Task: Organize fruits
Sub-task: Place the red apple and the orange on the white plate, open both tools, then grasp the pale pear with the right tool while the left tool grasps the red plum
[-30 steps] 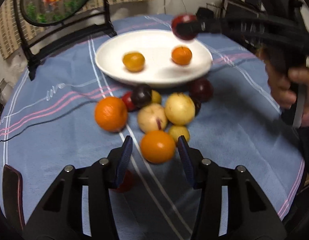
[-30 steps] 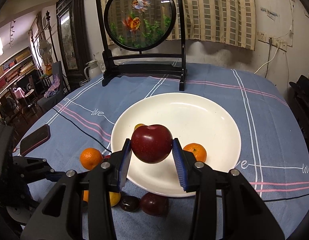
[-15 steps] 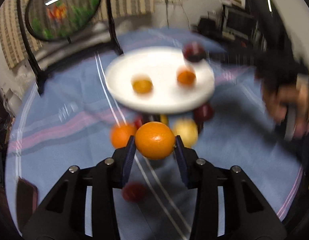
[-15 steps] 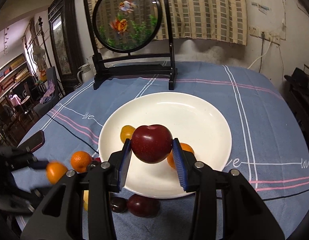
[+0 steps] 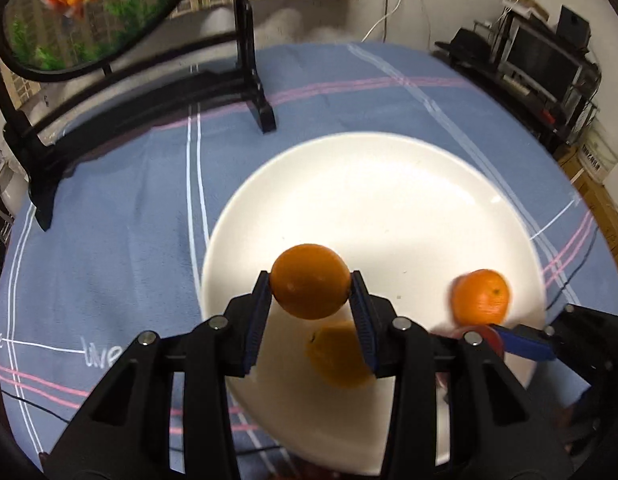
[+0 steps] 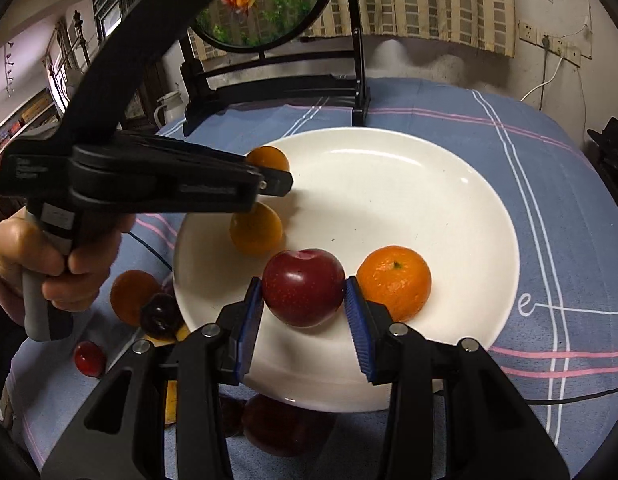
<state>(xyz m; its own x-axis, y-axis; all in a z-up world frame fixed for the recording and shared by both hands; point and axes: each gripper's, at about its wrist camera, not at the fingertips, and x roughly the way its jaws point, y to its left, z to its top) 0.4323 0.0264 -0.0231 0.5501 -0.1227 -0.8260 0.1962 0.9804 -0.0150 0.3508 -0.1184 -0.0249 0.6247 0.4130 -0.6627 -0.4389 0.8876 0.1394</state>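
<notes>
Two citrus fruits (image 6: 393, 282) are already set on the white plate (image 6: 449, 208). An orange (image 5: 310, 281) is pinched by the left gripper (image 5: 310, 304) and a red apple (image 6: 304, 287) by the right gripper (image 6: 305, 312), both over the plate's 6 o'clock side (neither released yet). Loose fruit (image 6: 133, 297) is left on the cloth at the plate's 8 o'clock.

White plate (image 6: 449, 216), blue pink-and-white-striped tablecloth (image 6: 557, 208), orange mandarin (image 5: 310, 281), dark-red apple (image 6: 304, 293)

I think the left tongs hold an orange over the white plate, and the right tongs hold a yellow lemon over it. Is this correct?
Not quite. The left tongs do hold an orange over the white plate, but the right tongs hold a dark red apple, not a yellow lemon. The right wrist view shows this.
</notes>
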